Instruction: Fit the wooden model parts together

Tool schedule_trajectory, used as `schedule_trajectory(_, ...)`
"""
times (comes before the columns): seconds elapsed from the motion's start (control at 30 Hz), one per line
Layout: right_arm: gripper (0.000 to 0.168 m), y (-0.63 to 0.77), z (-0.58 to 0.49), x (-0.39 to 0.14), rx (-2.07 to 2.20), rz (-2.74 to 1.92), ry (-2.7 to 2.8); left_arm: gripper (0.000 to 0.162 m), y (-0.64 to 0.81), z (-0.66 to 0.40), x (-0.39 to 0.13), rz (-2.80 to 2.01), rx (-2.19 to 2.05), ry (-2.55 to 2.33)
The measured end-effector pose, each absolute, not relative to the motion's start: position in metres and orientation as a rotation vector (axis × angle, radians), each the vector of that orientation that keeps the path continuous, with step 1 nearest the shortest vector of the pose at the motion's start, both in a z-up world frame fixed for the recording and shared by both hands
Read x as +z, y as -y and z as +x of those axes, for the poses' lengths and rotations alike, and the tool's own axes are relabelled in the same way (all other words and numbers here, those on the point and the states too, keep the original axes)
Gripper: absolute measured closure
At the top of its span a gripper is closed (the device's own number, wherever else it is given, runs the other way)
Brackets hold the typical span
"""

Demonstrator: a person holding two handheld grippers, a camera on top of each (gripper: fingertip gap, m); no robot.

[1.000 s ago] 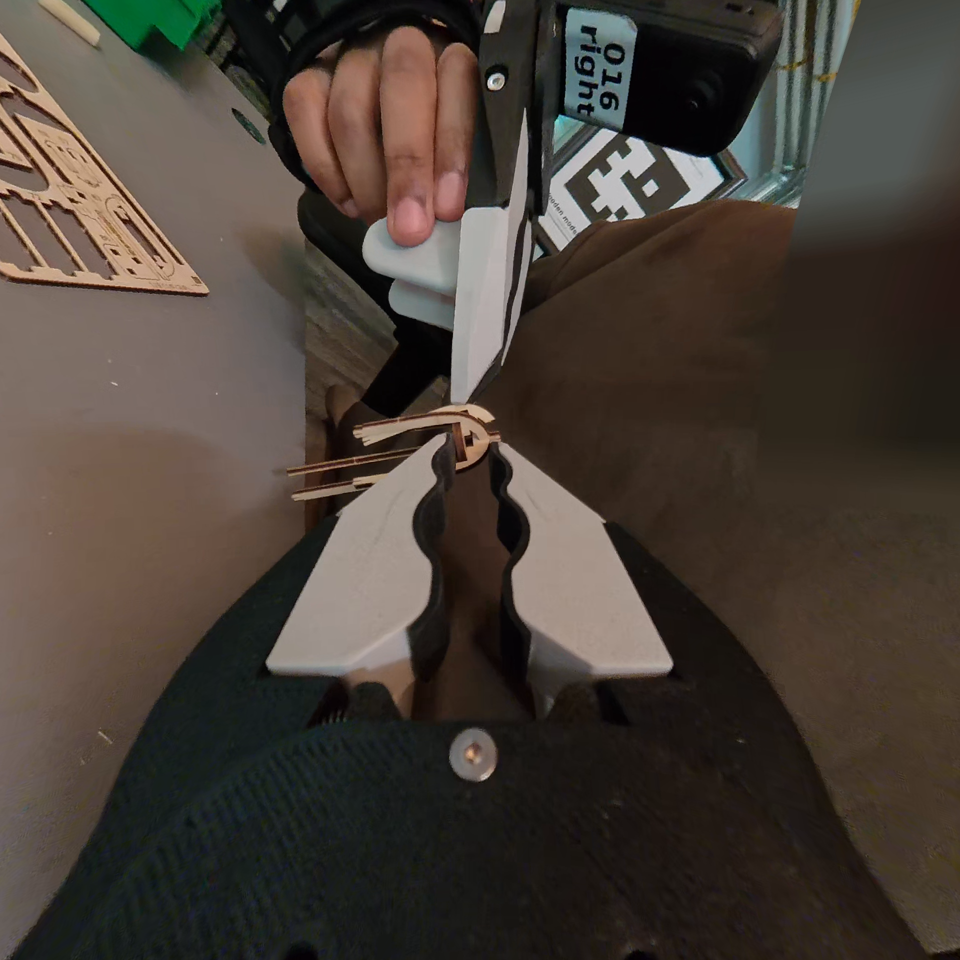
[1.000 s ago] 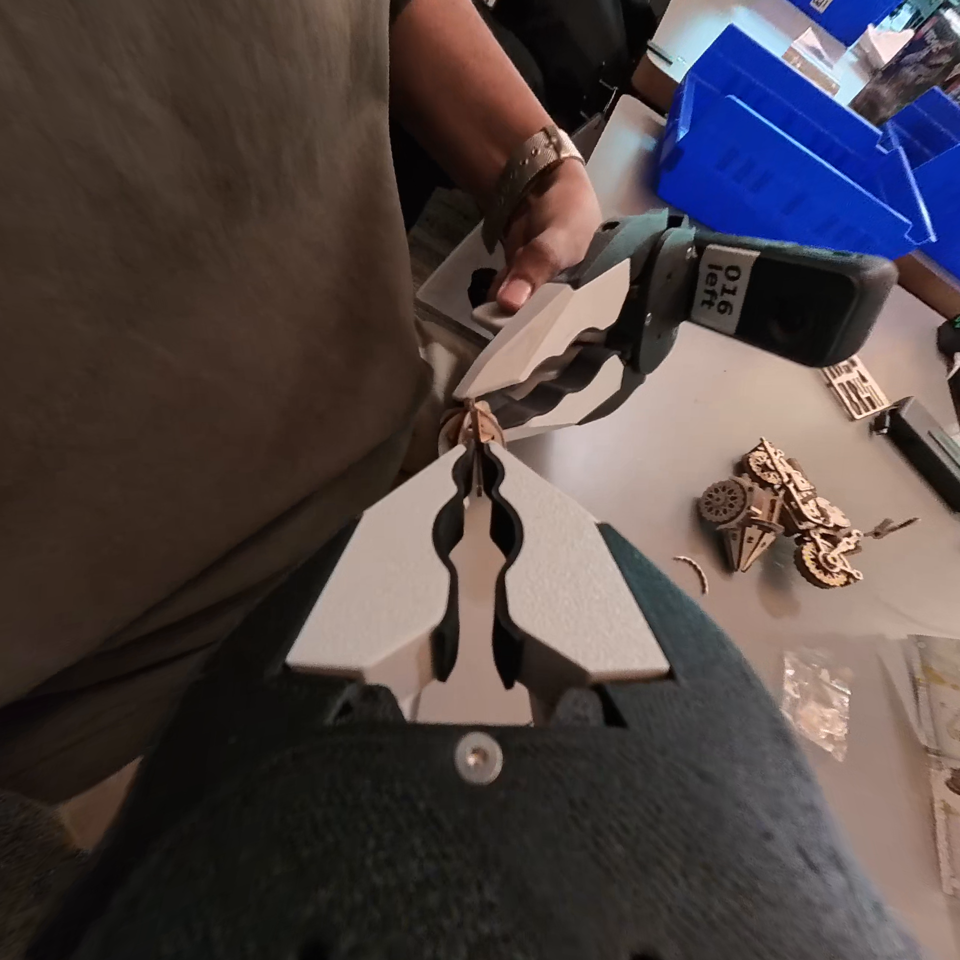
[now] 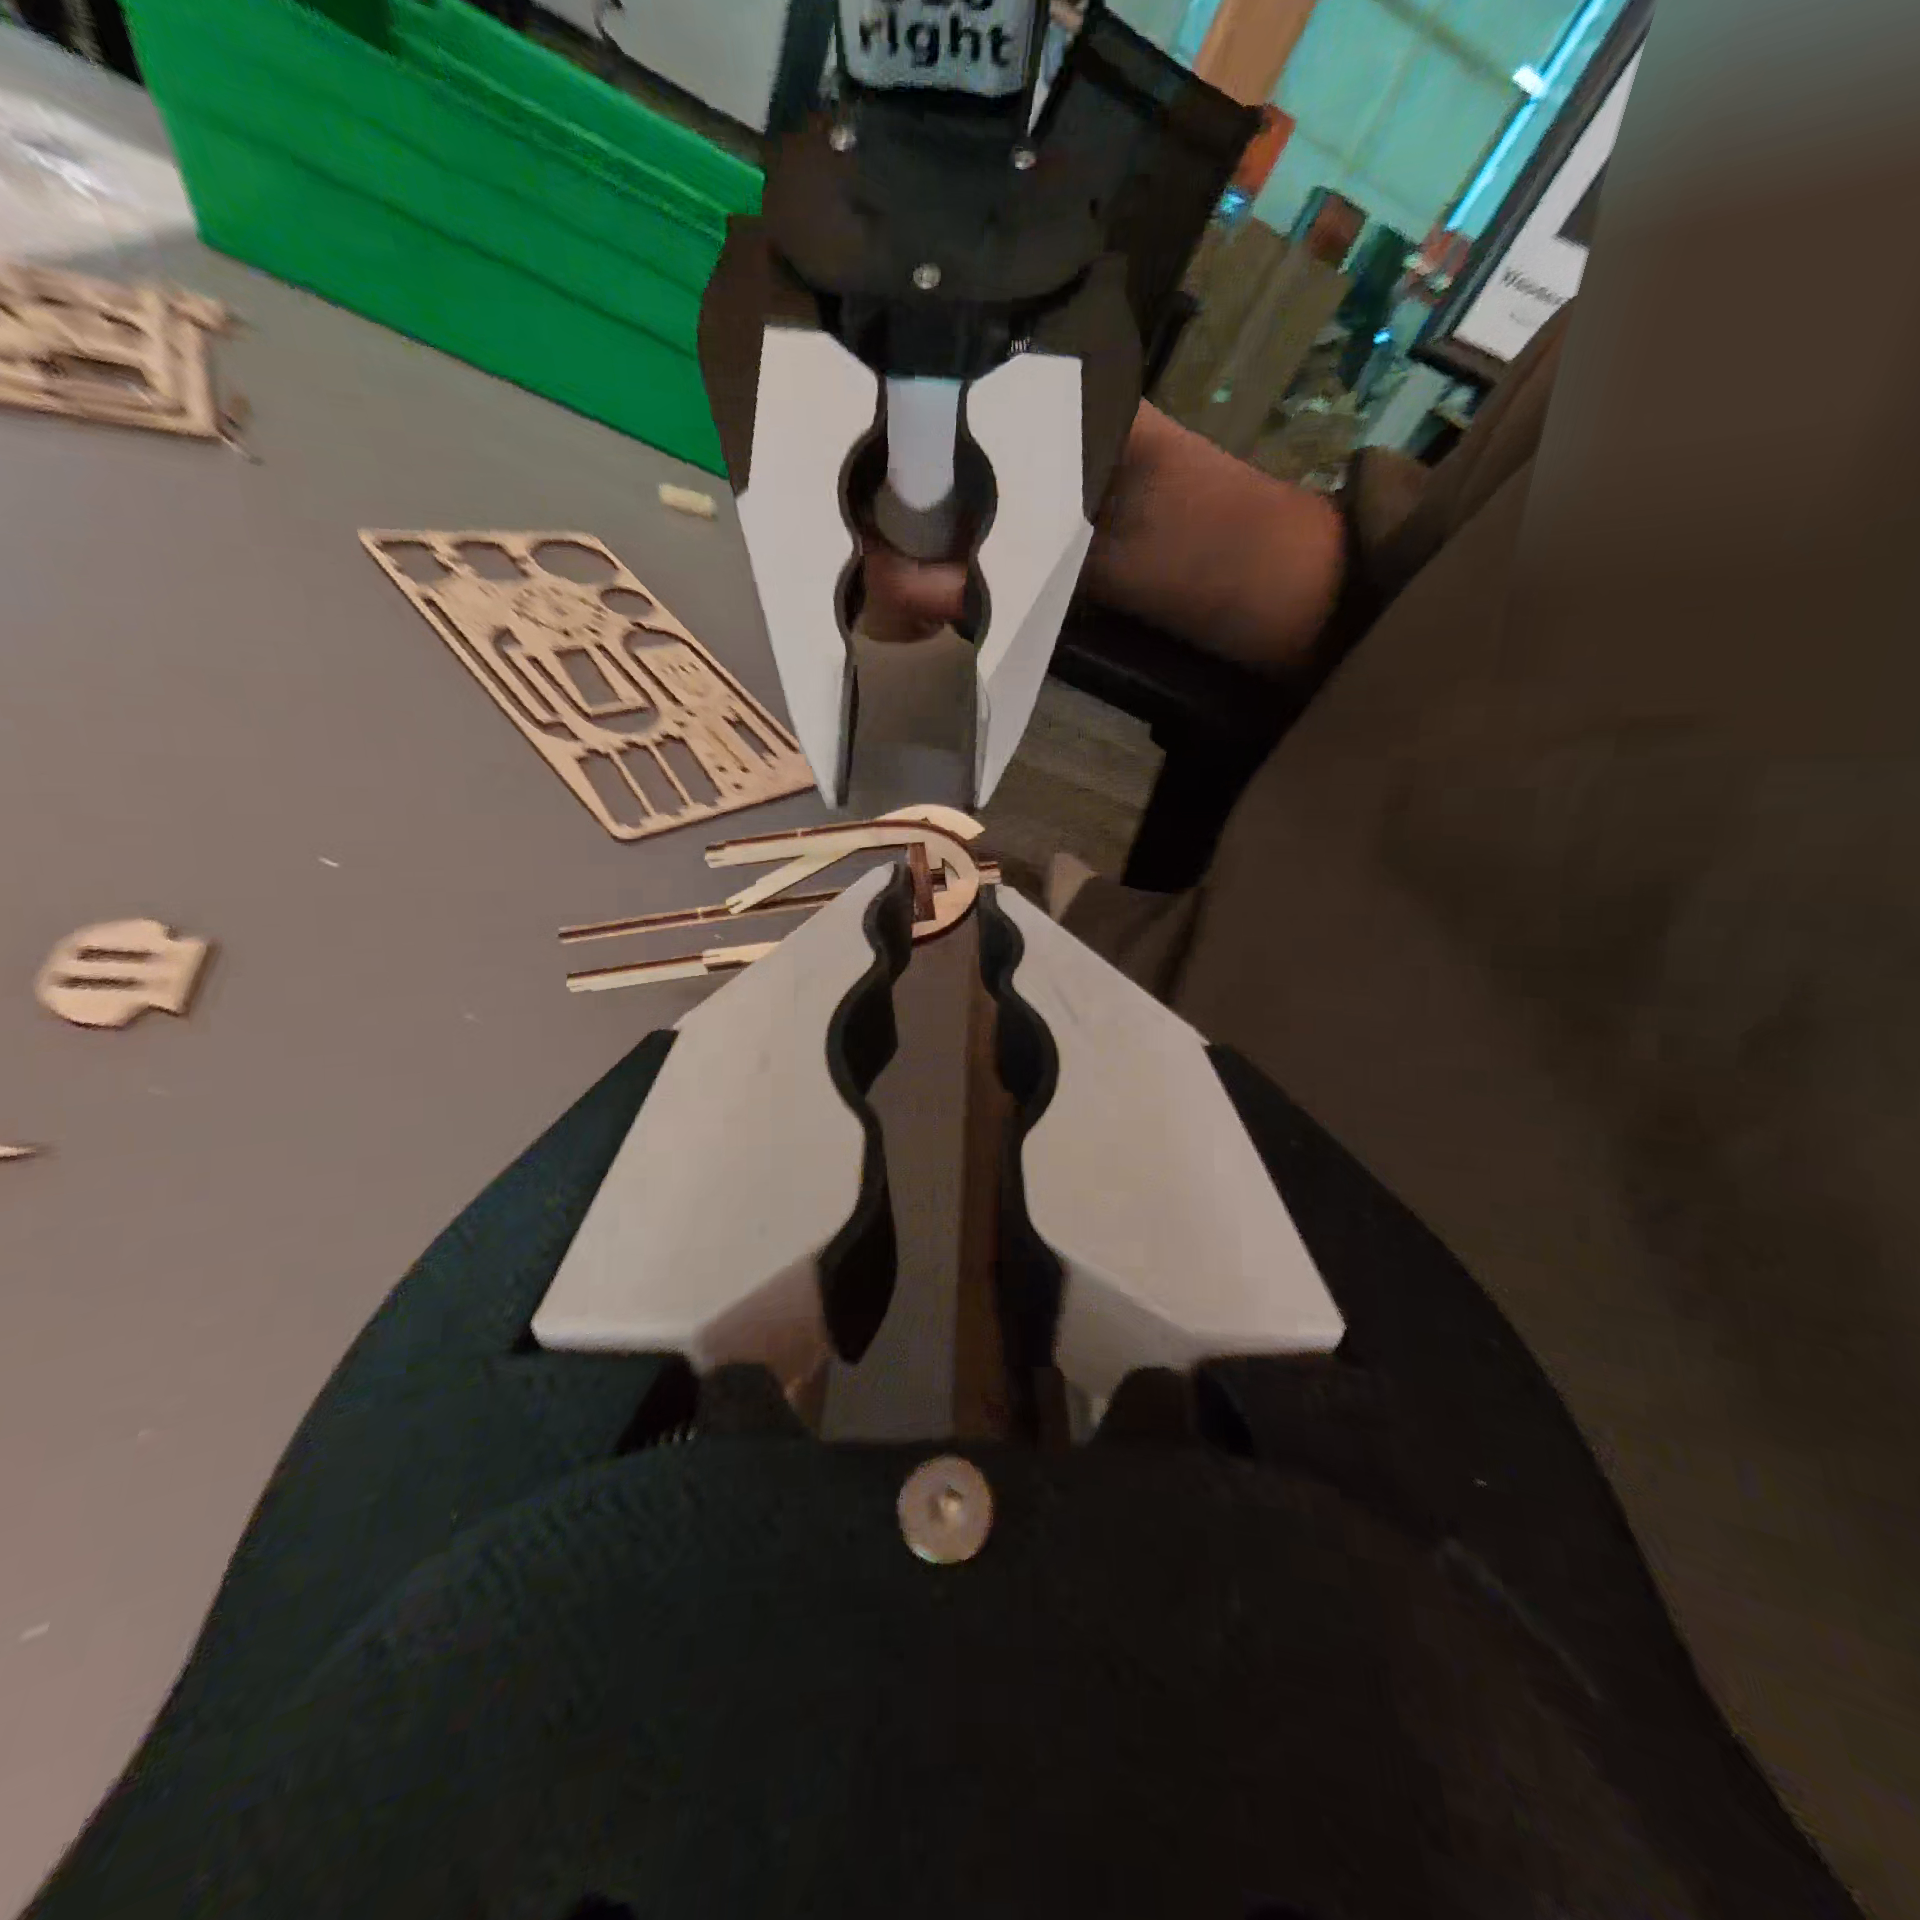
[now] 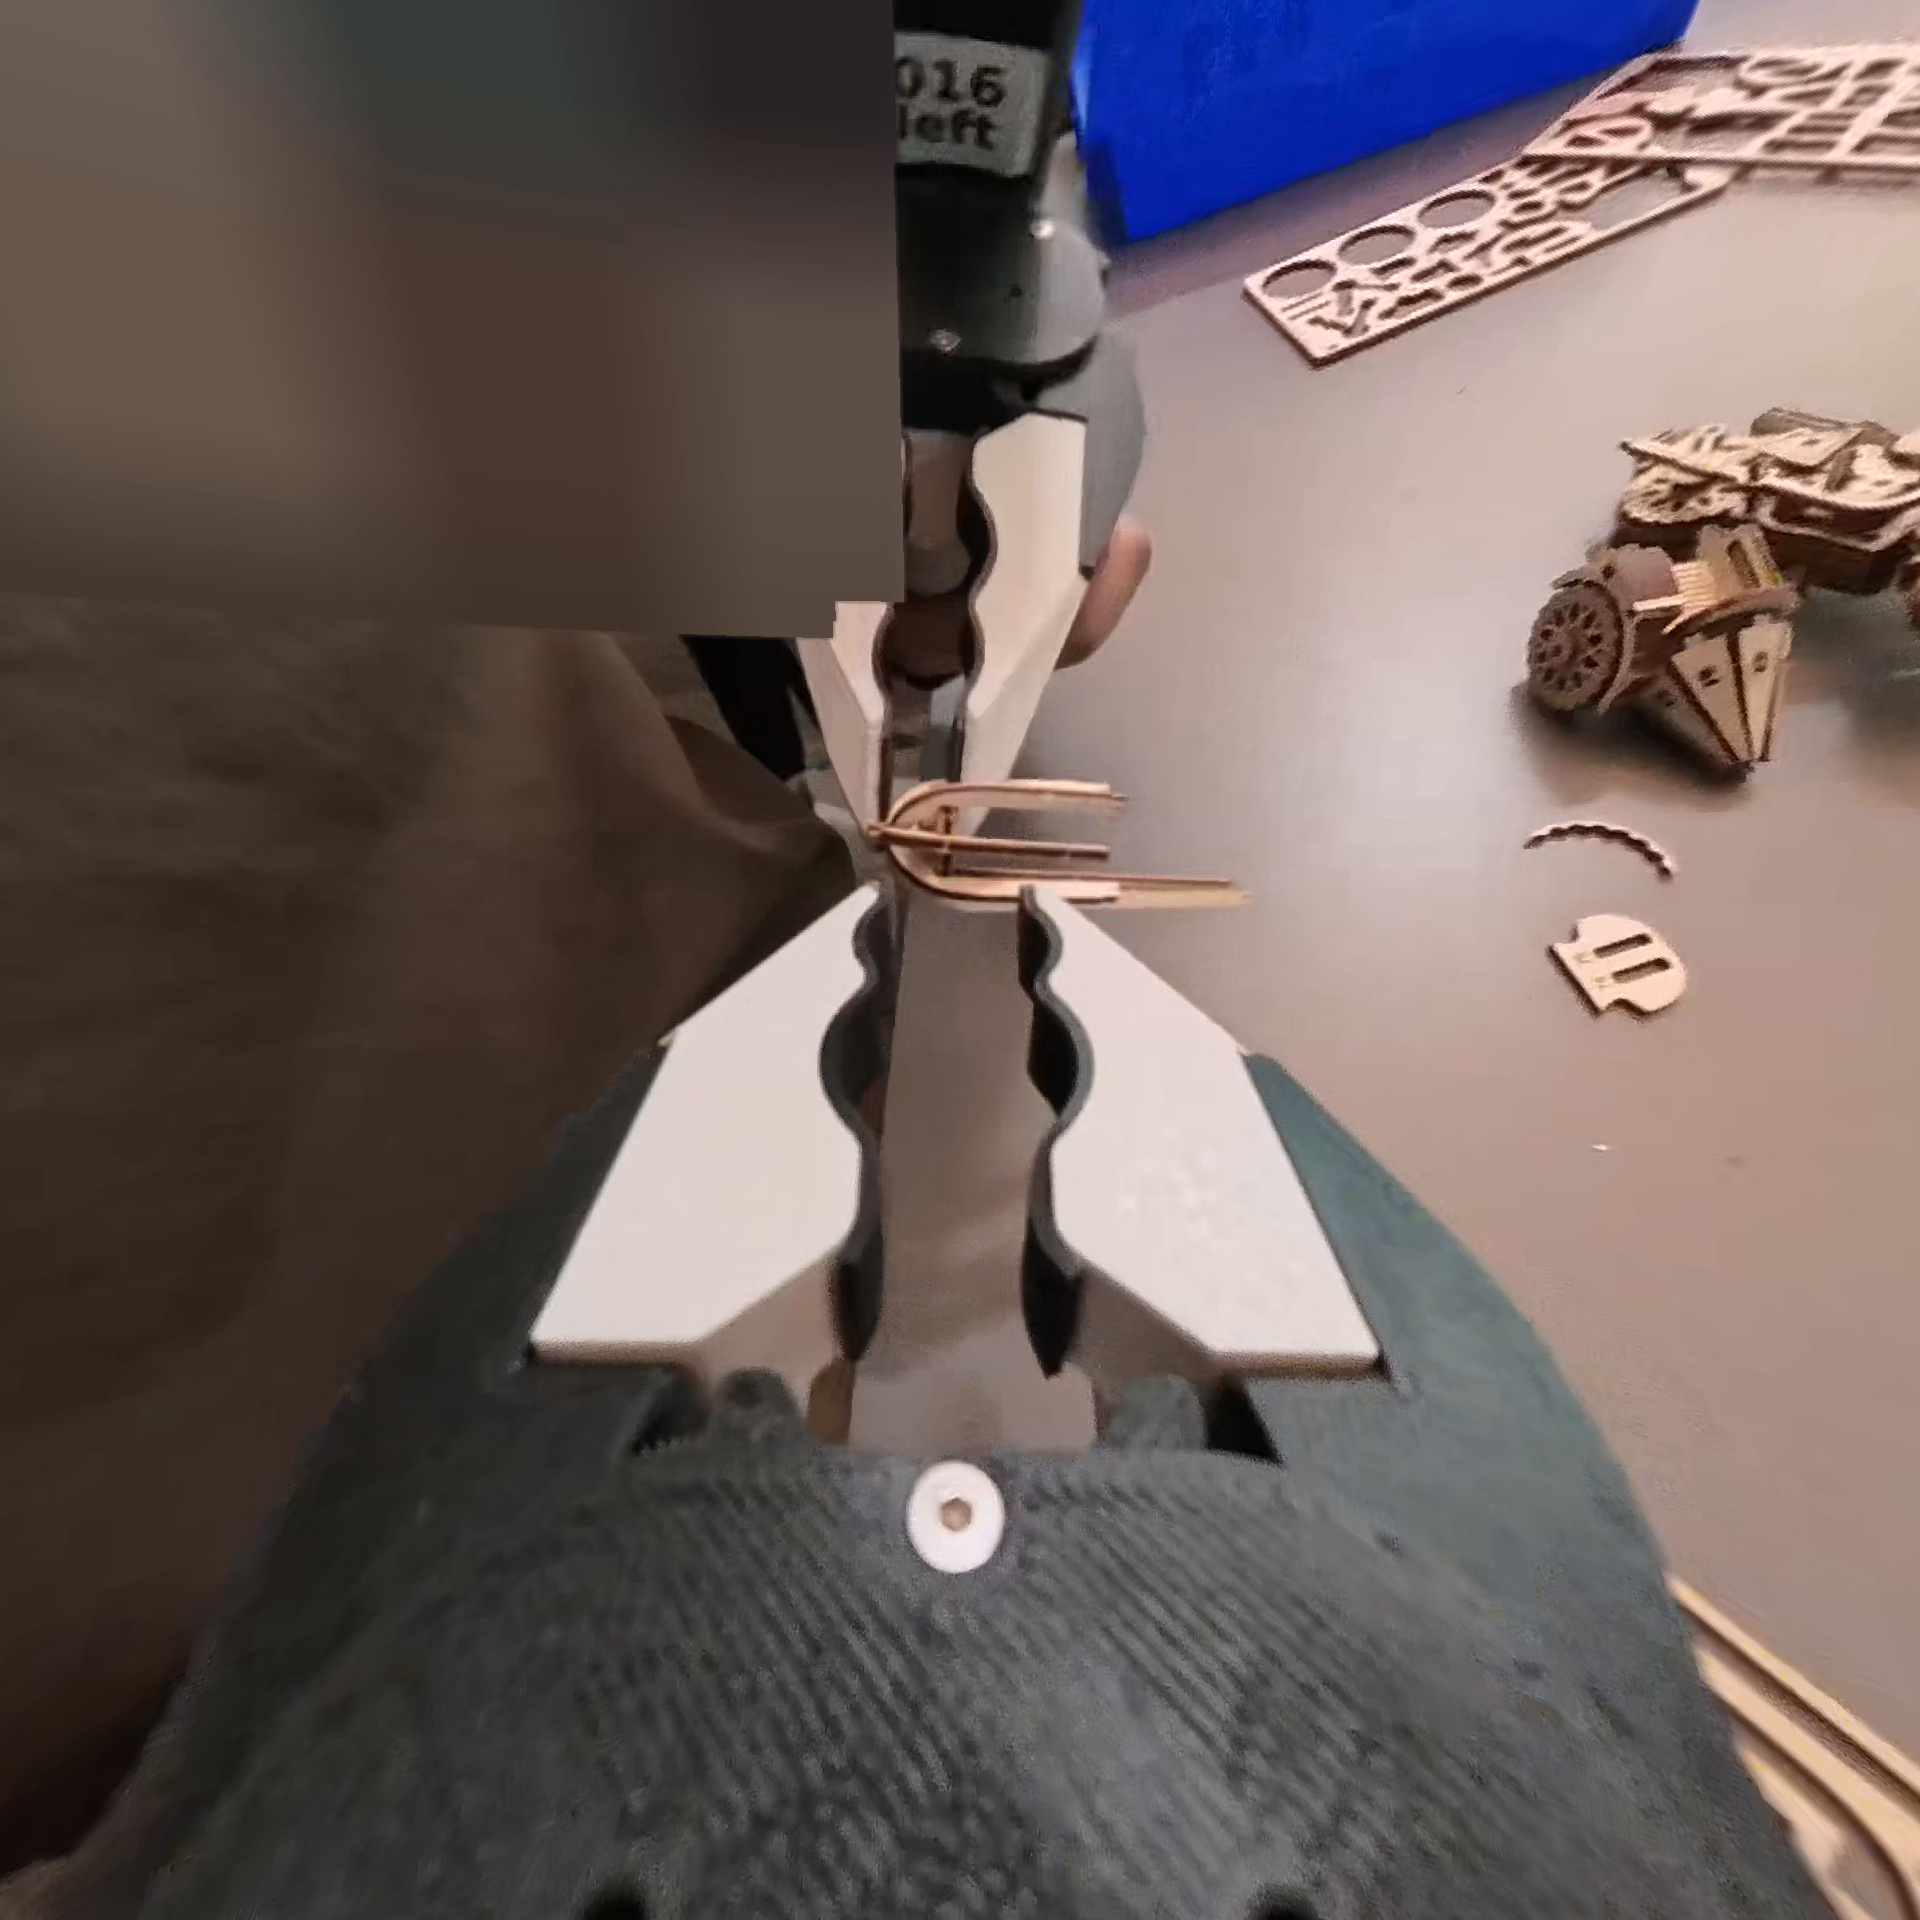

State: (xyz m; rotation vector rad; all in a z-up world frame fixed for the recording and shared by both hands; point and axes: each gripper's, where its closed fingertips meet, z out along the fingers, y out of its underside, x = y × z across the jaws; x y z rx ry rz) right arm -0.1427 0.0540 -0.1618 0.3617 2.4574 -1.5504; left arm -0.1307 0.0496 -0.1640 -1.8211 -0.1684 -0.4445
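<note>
Left tongs (image 3: 940, 894) pinched on wooden model part (image 3: 883, 868); right tongs (image 4: 956, 914) parted, tips just beside it, prongs pointing over table (image 3: 260, 727).

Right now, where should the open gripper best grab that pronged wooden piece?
By the piece's free prongs, coming from the table side: they jut out straight and clear, while the left gripper pinches its curved end.
</note>
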Motion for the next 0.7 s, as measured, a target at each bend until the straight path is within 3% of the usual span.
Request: schedule_trajectory(0.7,0.155,-0.05,-0.145,-0.156,-1.596,0.351,-2.507,0.152,-0.055,-0.136,-0.164,-1.855,-0.214,0.112)
